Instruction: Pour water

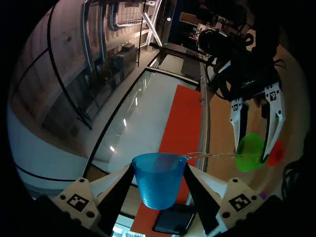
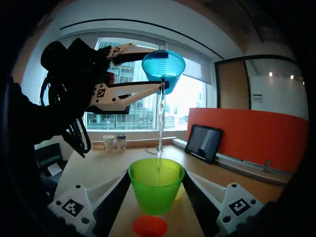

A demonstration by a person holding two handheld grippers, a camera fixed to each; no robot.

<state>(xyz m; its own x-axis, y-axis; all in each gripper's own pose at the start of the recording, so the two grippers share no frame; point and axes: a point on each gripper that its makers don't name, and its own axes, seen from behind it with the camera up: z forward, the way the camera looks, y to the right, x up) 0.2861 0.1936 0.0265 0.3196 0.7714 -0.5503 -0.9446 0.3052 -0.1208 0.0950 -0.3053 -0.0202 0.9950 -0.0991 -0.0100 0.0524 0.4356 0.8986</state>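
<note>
Wooden desk (image 2: 91, 168) by bright window (image 2: 126, 114). Translucent blue plastic cup (image 2: 163, 71), tilted, clamped between left gripper (image 1: 158, 175) fingers, sends thin water stream (image 2: 160, 126) down into tapered translucent green cup (image 2: 157, 193) pinched by right gripper (image 2: 157, 179). Right gripper view: orange cup (image 2: 149, 226) on desk, dark tablet (image 2: 203, 143) leaning, paper cups (image 2: 108, 142) on sill.

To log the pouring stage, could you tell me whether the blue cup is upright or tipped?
Tipped: in the right gripper view, water streams from the rim of the blue cup down into the green cup.
</note>
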